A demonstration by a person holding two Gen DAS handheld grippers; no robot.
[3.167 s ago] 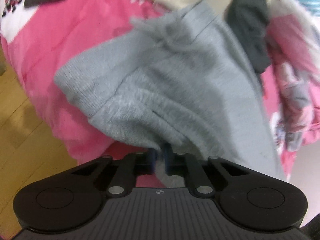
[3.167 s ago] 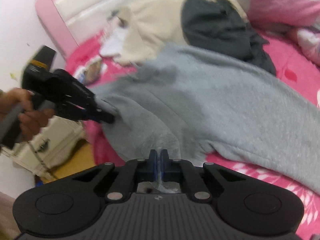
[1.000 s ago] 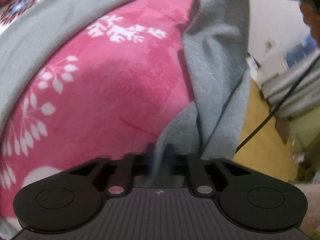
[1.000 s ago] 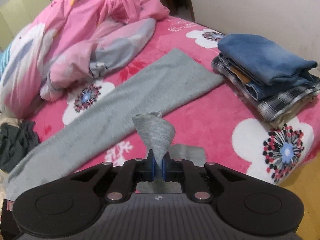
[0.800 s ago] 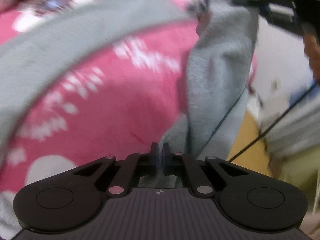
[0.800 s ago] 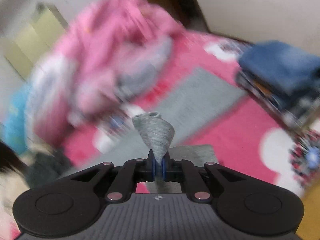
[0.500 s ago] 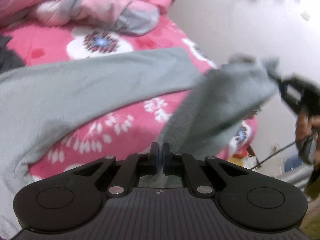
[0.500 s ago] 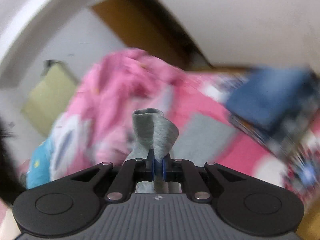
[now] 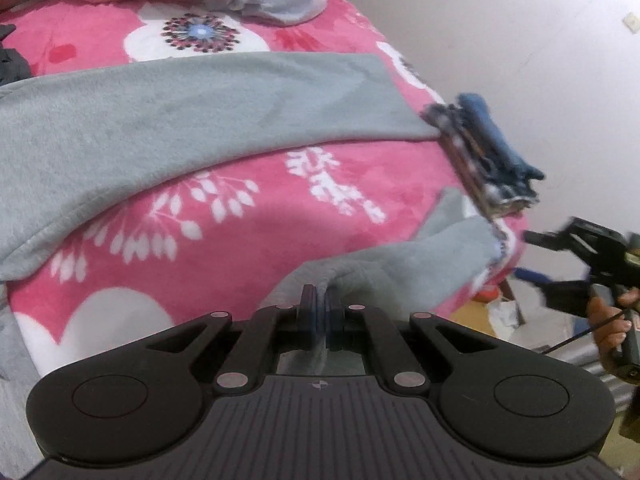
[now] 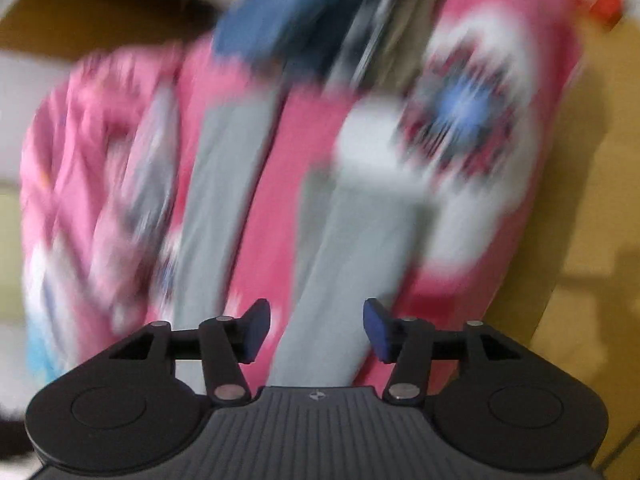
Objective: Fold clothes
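Pink flowered bedding point(image 9: 248, 240) carries the grey trousers point(image 9: 168, 120). Your left tongs point(image 9: 319, 312) pinch one grey leg end; your right tongs point(image 10: 316, 330) are opening, gripping nothing.

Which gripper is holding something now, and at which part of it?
The left gripper is shut on the grey trousers, pinching a bunched fold near one leg's end. The right gripper is opening and holds nothing.

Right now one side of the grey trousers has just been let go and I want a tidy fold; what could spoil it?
1. Only the left tongs pinch the grey trousers; the right tongs are opening with nothing between them, so a pull could bunch the loose leg.
2. That leg lies near the bed edge and may slide off.
3. The folded stack sits close; dragged fabric could disturb it.
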